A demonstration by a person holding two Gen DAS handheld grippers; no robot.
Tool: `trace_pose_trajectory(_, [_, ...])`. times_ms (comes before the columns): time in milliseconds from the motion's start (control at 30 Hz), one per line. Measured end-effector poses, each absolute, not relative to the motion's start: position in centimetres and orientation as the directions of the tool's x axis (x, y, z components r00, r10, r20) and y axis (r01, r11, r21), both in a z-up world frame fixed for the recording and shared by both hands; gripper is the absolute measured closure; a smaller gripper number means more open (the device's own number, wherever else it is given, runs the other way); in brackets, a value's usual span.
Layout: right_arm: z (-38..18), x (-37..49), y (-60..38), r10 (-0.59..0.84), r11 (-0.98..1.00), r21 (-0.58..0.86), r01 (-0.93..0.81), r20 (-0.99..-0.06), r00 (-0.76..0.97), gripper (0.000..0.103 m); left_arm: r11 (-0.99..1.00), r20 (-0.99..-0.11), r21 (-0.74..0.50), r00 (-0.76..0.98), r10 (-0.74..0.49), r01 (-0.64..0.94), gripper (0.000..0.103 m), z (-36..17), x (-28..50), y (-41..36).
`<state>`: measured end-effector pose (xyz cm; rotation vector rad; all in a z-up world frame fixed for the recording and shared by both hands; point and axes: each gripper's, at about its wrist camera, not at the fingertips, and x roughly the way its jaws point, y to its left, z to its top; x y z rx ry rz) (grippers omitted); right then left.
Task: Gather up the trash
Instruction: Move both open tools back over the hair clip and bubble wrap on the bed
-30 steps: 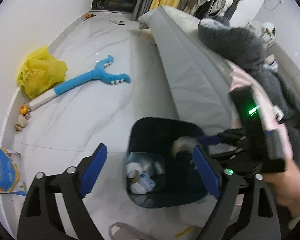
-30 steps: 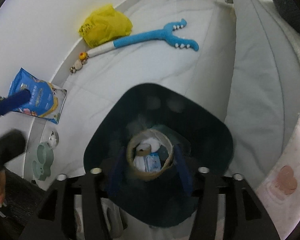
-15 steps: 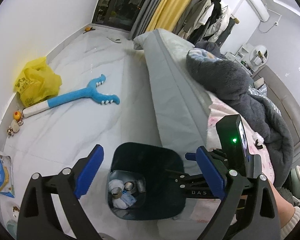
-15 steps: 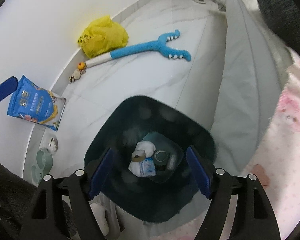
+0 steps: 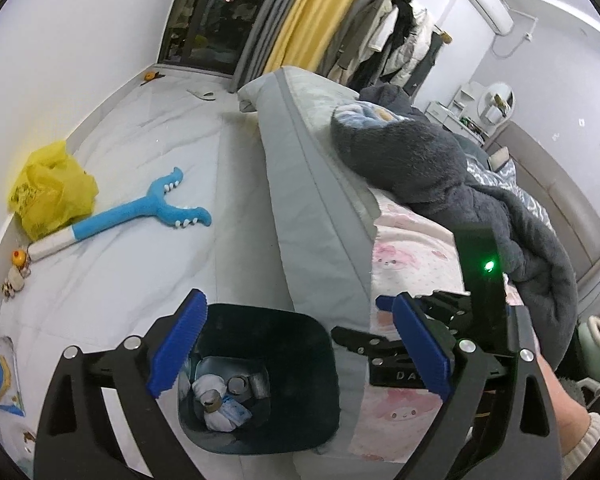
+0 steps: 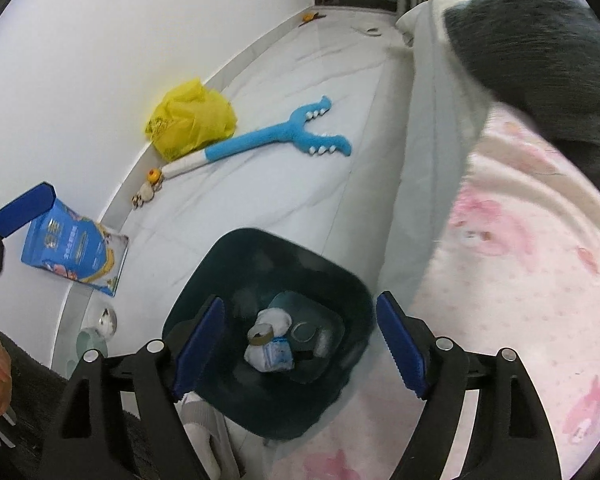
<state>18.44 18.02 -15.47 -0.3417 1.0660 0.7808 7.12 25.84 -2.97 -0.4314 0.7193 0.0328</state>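
- The left claw [image 5: 296,354] is spread wide with nothing between its blue pads; it hangs above the bin [image 5: 324,344] and the bed edge.
- The right claw [image 6: 300,346] has its jaws opening, and nothing is gripped between them; it looks almost straight down into the bin [image 6: 204,276].
- The bin is dark, with rounded corners, and stands on the floor [image 5: 152,160] close against the side of the bed [image 5: 300,184].
- The trash [image 6: 270,342] lies at the bottom of the bin: a cardboard roll [image 6: 259,335], white crumpled paper, a small blue-and-white packet, and some clear plastic beside them.
- In the left view the same trash [image 5: 220,400] shows low in the bin, the roll [image 5: 211,403] on top of the white wad.
- A yellow bag [image 5: 50,188] sits by the wall, with a blue plush toy [image 5: 140,216] just beside it on the floor.
- A blue packet [image 6: 74,250] leans at the wall, near the bin's left side in the right view.
- A dark fleece [image 5: 440,168] lies on the bed over a pink patterned sheet [image 6: 520,280].
- A hand [image 5: 560,412] holds the right claw's body at the lower right of the left view.
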Motion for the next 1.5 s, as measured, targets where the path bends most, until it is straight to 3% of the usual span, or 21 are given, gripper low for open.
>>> trace_pose_trajectory(533, [-12.5,21.3,9.5,0.413,0.785,0.092,-0.613,-0.815,0.406,0.018,0.940,-0.612,-0.333,0.775,-0.159,-0.070,0.007,-1.7,10.2,19.8])
trace_pose_trajectory(1033, [-10.6,24.0,0.9,0.367,0.870,0.079,-0.487,-0.763,0.532,0.013,0.950,-0.634,-0.311,0.739,-0.229,0.027,0.007,-2.0,13.2,13.2])
trace_pose_trajectory(1500, [-8.1,26.6,-6.6,0.326,0.925,0.112,-0.364,-0.726,0.606,0.004,0.964,-0.642,-0.201,0.720,-0.263,0.174,0.007,-0.6,16.1,6.8])
